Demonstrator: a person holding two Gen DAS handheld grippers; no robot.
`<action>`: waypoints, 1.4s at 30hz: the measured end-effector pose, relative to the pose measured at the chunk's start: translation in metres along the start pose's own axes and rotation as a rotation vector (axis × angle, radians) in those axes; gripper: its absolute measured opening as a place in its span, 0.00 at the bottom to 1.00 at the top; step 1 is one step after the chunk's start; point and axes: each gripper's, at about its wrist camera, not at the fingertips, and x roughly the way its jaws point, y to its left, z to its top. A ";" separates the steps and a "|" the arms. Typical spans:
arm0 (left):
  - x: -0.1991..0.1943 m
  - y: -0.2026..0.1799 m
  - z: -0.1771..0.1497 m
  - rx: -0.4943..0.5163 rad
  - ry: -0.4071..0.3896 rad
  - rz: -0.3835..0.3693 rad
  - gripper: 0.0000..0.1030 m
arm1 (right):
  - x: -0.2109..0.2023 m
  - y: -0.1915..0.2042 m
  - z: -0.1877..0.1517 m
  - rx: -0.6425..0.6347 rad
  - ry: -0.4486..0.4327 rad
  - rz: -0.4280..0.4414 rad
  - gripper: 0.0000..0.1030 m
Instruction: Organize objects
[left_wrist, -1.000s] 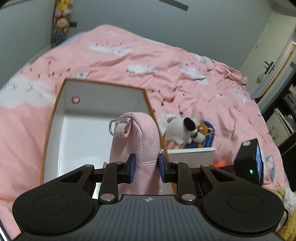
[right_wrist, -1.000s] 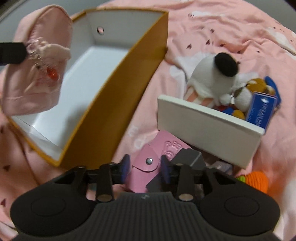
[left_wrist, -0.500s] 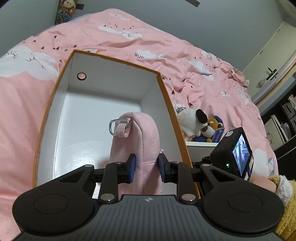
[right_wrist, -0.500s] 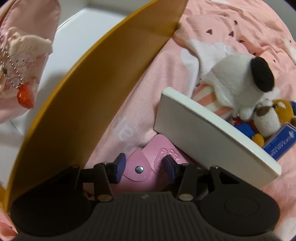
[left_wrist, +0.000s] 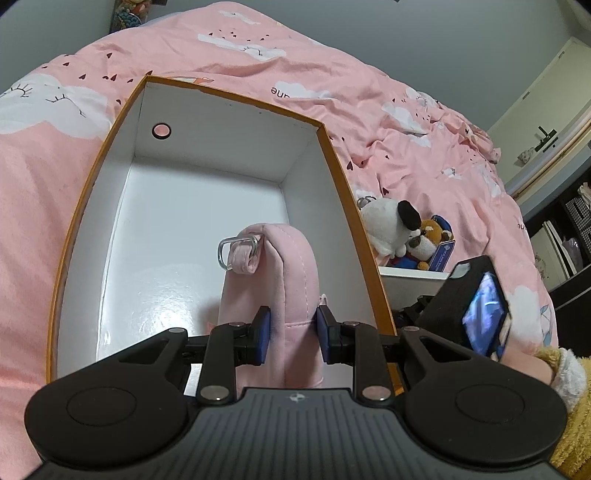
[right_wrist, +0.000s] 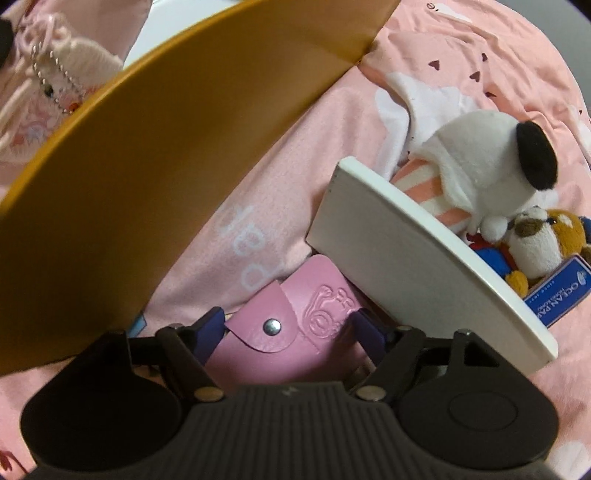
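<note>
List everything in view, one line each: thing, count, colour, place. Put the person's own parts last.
Open cardboard box: one, orange outside, white inside, on bed.
Fabric bag: one, pink, over box interior, held.
Snap-button leather pouch: one, pink, on bedspread.
Shallow white tray: one, beside box.
Plush toys: two in tray, white-black and orange-white.
Bedspread: pink, clouds.
Left gripper: fingers clamped on bag.
Right gripper: jaws opening, pouch between fingers.

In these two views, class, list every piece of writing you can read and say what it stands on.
"OCEAN PA…", cut off by the frame edge: on the blue card box beside the plush toys.
Smaller print beneath it on that box: too small to read.
White letters on the pink duvet: upside down and creased, not readable for sure.
"eue" (inverted print): on the duvet beyond the orange box.
</note>
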 end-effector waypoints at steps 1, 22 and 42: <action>-0.001 0.000 0.000 0.003 -0.002 0.002 0.29 | -0.007 -0.005 -0.002 0.026 -0.007 0.032 0.55; -0.032 0.012 0.013 -0.012 0.005 0.026 0.29 | -0.158 -0.042 -0.016 0.351 -0.467 0.377 0.41; -0.004 0.054 0.028 -0.060 0.194 0.037 0.29 | -0.079 0.038 0.082 -0.047 -0.421 0.687 0.45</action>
